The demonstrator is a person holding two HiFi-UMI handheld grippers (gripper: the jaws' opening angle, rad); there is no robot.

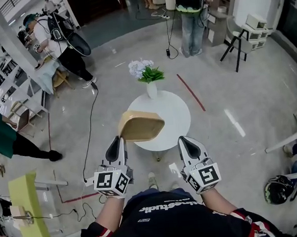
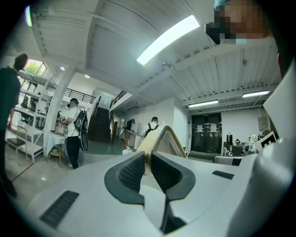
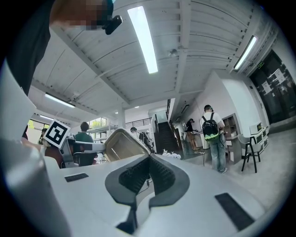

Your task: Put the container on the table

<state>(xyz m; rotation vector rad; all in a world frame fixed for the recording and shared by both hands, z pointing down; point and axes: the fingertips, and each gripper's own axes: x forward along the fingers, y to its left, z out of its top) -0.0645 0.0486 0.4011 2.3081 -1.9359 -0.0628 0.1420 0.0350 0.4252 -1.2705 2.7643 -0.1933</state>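
Observation:
A tan, shallow container [image 1: 141,125] hangs tilted over the near left part of the round white table [image 1: 176,113]. My left gripper [image 1: 120,139] is shut on its near rim. In the left gripper view the container's thin rim [image 2: 159,139] rises from between the pads of the left gripper [image 2: 149,163]. My right gripper [image 1: 187,141] is shut and empty, held over the floor by the table's near right edge. From the right gripper view the container [image 3: 121,144] shows to the left of the right gripper [image 3: 149,169], apart from it.
A white vase with flowers [image 1: 150,84] stands at the table's far edge. A black cable [image 1: 89,130] runs over the floor on the left, near a yellow chair [image 1: 27,201]. People [image 1: 66,45] stand further off. A helmet [image 1: 278,189] lies at the right.

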